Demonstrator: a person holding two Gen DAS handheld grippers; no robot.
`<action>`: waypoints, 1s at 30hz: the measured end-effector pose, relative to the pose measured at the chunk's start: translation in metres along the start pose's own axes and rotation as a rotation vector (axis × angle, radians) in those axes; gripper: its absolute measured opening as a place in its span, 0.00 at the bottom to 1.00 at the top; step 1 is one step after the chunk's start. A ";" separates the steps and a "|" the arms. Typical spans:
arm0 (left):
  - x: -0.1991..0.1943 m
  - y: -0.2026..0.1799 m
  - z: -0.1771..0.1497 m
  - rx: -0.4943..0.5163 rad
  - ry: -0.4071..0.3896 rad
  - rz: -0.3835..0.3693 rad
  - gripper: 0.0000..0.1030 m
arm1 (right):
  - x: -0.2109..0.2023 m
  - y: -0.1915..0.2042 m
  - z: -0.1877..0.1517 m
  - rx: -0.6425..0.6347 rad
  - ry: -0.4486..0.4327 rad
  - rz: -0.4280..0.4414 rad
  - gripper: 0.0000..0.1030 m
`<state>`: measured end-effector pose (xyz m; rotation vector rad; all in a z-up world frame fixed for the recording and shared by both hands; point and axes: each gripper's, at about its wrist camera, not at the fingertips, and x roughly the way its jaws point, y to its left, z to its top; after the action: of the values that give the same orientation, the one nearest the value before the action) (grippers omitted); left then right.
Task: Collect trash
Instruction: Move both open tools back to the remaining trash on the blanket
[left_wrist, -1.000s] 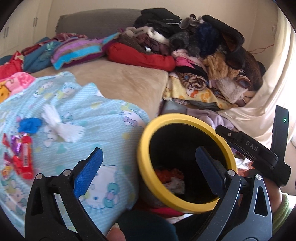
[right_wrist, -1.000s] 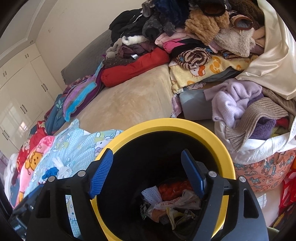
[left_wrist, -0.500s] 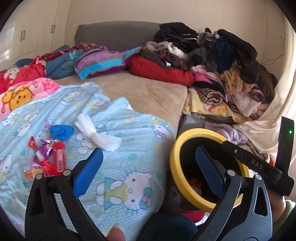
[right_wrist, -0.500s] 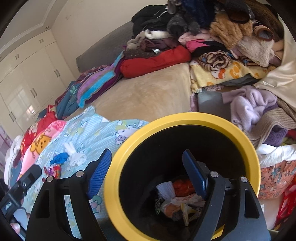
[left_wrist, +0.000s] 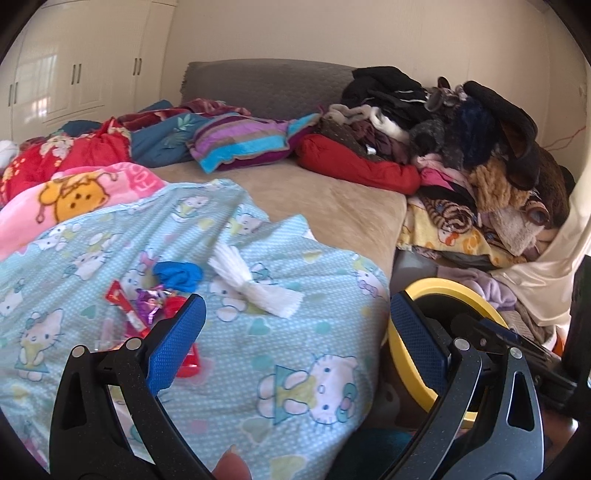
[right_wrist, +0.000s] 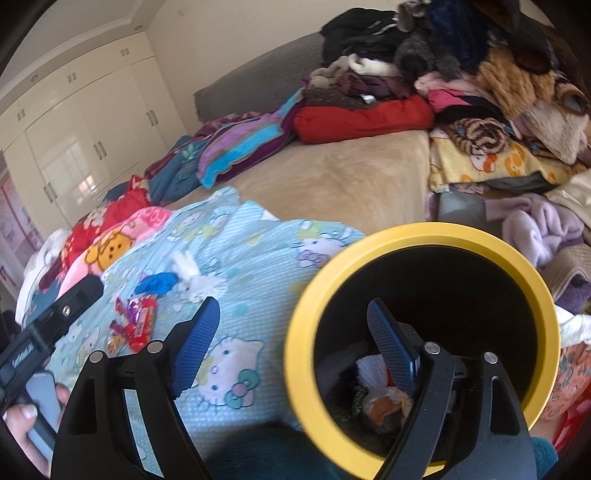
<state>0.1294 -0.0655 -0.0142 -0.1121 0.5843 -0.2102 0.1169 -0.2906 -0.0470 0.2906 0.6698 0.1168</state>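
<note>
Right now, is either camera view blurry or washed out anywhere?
Left wrist view: mostly sharp, though the yellow-rimmed bin and the curtain beside it sit in bright window light, and the edges bend from fisheye. Right wrist view: slight motion blur on the candy wrappers and white tissue; the wardrobe doors glare.

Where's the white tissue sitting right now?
The white tissue lies on the light-blue cartoon blanket, just right of the blue scrap and up-right of the red candy wrappers; the left-wrist view shows it centre-left.
</note>
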 end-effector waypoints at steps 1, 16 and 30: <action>-0.001 0.004 0.000 -0.005 -0.003 0.004 0.89 | 0.000 0.005 -0.001 -0.011 0.003 0.006 0.77; -0.002 0.071 -0.002 -0.099 -0.012 0.105 0.89 | 0.027 0.061 -0.008 -0.152 0.048 0.060 0.79; 0.010 0.143 -0.030 -0.194 0.079 0.195 0.89 | 0.102 0.110 0.007 -0.241 0.145 0.090 0.79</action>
<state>0.1441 0.0701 -0.0681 -0.2342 0.6893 0.0323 0.1993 -0.1670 -0.0687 0.0806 0.7788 0.3046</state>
